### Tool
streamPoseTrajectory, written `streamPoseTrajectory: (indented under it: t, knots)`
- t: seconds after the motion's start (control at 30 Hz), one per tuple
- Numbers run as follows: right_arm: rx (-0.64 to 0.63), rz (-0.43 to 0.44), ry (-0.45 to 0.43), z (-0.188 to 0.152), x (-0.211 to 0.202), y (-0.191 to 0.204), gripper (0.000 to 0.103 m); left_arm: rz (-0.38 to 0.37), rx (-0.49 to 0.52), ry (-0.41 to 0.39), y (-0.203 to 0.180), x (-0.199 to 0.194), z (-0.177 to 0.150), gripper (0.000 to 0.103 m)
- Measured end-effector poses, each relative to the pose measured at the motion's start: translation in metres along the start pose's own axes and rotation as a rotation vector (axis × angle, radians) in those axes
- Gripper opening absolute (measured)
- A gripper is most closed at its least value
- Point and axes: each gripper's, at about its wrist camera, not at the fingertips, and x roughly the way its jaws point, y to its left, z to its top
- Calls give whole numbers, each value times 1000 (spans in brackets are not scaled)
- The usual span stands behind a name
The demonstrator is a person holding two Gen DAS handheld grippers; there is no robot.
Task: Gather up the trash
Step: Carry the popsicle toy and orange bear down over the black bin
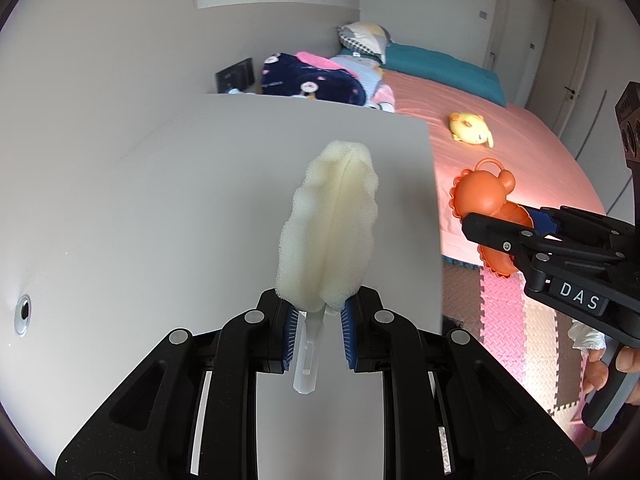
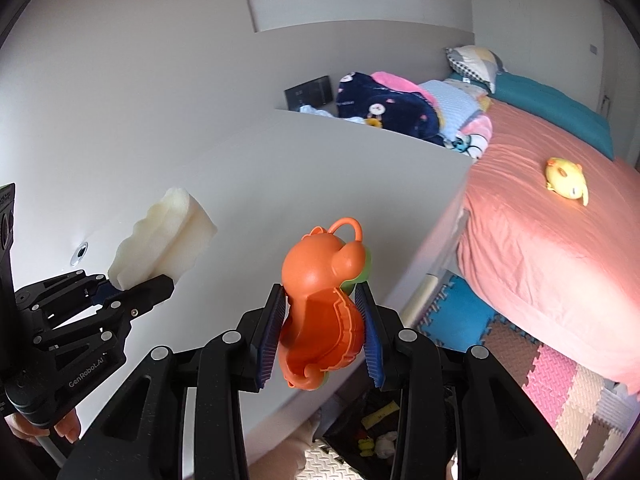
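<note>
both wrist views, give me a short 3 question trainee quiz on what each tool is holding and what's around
1. True or false: the left tool is shut on the white handle of a sponge brush.
2. What does the right tool grip? A) yellow plush toy B) orange plastic toy C) pillow
3. Fill in: the yellow plush toy lies on the ___ bedsheet.

Key
1. True; the foam head sticks out past the pads.
2. B, the orange plastic toy, held between the blue pads.
3. Pink.
</note>
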Motion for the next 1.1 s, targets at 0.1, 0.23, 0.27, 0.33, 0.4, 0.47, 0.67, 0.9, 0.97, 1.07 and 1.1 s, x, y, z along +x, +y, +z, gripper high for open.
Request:
streamPoseTrajectory:
  t: [0.1,0.23,0.27,0.33,0.4,0.47,0.67,0.9,0.97,1.07,1.1]
  knots:
    - [11,-17,-9,-7,-10,-11,38,-11,11,-1,-10,0,-1,18]
    - [29,-34,-19,-16,-20,-23,38,-30,29,-3,-26,0,-3,18]
    - [34,-39,-22,-19,-23,-26,38,-36,35,-4,-30,0,-4,18]
    - [41,-48,-25,-23,-27,-31,38,-47,46,-4,-38,0,-5,18]
    - [51,-56,-28,-27,-31,-37,38,-55,56,-3,-44,1,-6,18]
    - [63,-64,-32,-33,-37,-43,38,-63,68,1,-52,2,-7,18]
    - [94,-90,-36,-44,-46,-63,38,-90,93,8,-71,7,-10,18]
    - [135,-125,-38,-57,-57,-87,38,-126,135,18,-97,11,-12,18]
    - [147,-137,-40,-60,-61,-95,38,-140,150,22,-106,14,-11,18]
    - [164,-167,-44,-65,-67,-107,38,-162,175,31,-120,17,-13,18]
    - [169,-175,-46,-67,-69,-111,38,-168,183,34,-125,18,-13,18]
